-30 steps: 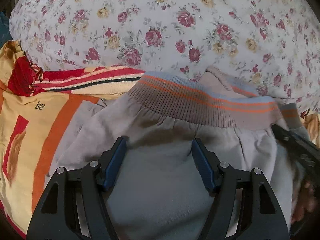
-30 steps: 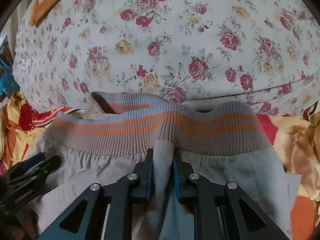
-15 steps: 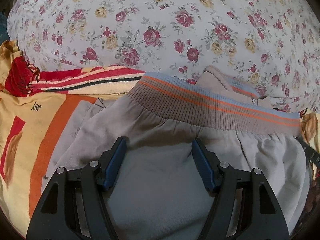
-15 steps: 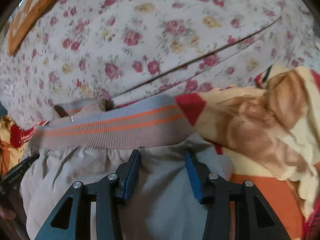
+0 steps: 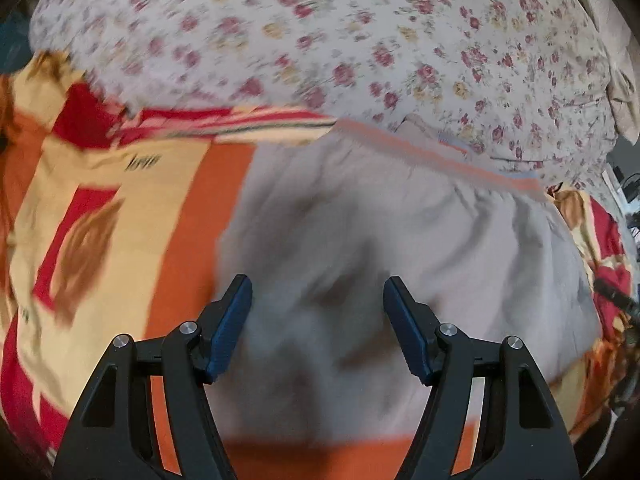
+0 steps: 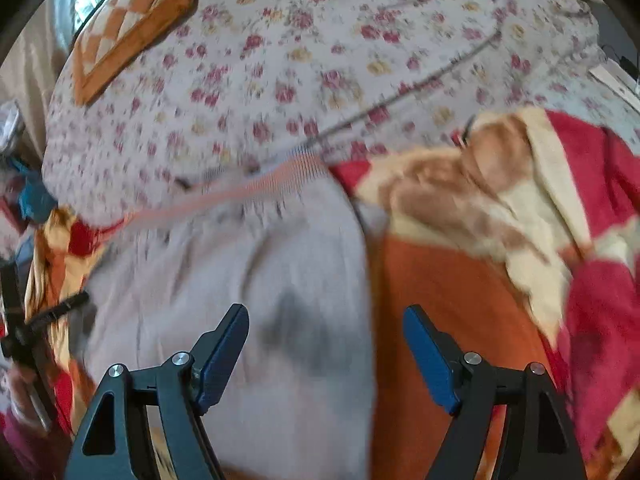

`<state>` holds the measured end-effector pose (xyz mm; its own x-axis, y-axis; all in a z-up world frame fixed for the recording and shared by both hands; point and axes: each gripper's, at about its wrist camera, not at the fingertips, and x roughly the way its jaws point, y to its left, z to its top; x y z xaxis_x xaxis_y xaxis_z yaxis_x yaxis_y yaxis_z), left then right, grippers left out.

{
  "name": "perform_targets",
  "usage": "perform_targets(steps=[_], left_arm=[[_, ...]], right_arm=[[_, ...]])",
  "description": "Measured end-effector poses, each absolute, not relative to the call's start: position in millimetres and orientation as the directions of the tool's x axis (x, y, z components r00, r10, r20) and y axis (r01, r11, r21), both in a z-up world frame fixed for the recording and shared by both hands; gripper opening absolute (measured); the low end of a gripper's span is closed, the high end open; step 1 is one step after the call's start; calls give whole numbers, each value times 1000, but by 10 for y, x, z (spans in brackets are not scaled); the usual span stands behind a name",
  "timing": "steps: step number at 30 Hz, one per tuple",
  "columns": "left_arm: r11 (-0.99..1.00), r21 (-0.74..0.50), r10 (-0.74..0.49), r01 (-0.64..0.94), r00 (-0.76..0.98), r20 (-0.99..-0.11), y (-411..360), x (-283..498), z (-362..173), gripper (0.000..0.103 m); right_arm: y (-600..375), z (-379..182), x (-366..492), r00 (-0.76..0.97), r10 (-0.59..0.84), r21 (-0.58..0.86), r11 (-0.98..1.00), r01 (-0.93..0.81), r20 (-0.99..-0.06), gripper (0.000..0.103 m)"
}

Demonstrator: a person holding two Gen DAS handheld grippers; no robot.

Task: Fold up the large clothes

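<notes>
Grey cotton garment with orange-striped ribbed waistband [image 5: 400, 248] lies flat, waistband far edge; left gripper [image 5: 317, 324] and right gripper [image 6: 325, 350] both wide, empty, hovering over its near part.

A bed is filling both views, covered toward its far side by a white quilt [image 5: 360, 40] [image 6: 320, 60] printed with small red and yellow roses. Nearer, a fleece blanket [image 5: 120, 220] [image 6: 480, 260] in orange, cream and red blocks is lying spread across the bed. An orange checkered cushion [image 6: 132, 28] is resting at the bed's far left corner, where daylight is coming in behind it. Everything is looking motion-blurred.
</notes>
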<state>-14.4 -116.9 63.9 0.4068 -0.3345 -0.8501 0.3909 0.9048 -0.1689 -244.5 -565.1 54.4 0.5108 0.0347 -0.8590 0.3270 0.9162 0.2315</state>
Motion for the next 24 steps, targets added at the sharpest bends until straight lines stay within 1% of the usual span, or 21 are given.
perform_targets(steps=[4,5,6,7,8,9,10,13,14,16,20,23,24], left_arm=[[916,-170,-312,363,381,-870,-880,-258,486,68],[918,-173,-310,357,371,-876,-856,-274,435,68],[918,-185,-313,350,357,-880,-833,-288,384,68],[919,-195,-316,342,347,-883,-809,-299,346,68],[922,-201,-316,330,343,-885,-785,-301,317,68],[924,-205,-317,323,344,-884,-778,-307,309,68],[924,-207,-319,322,351,-880,-763,-330,316,68],[924,-175,-303,341,372,-877,-760,-382,288,68],[923,-164,-299,349,378,-876,-756,-386,265,69],[921,-164,-301,353,380,-875,-749,-405,276,69],[921,-177,-313,348,389,-866,-650,-387,381,68],[925,-176,-306,336,386,-870,-603,-377,379,68],[926,-181,-308,330,388,-868,-588,-386,390,68]], right_arm=[[-5599,359,-2658,489,74,257,913,318,-869,77],[-5582,311,-2659,483,93,271,910,315,-871,76],[-5547,271,-2666,477,117,290,907,307,-871,69],[-5496,265,-2670,485,126,297,909,293,-865,37],[-5449,290,-2674,491,97,267,919,289,-866,25],[-5398,337,-2680,497,66,229,934,275,-865,21],[-5362,394,-2696,502,60,212,944,251,-863,13],[-5369,472,-2744,498,8,151,957,247,-867,10],[-5406,437,-2749,481,-27,119,955,272,-877,1],[-5494,332,-2769,458,-17,138,943,304,-889,1],[-5449,539,-2806,486,-45,106,955,278,-873,1],[-5523,512,-2783,462,-19,135,945,299,-887,1],[-5543,484,-2788,449,-53,107,940,323,-892,1]])
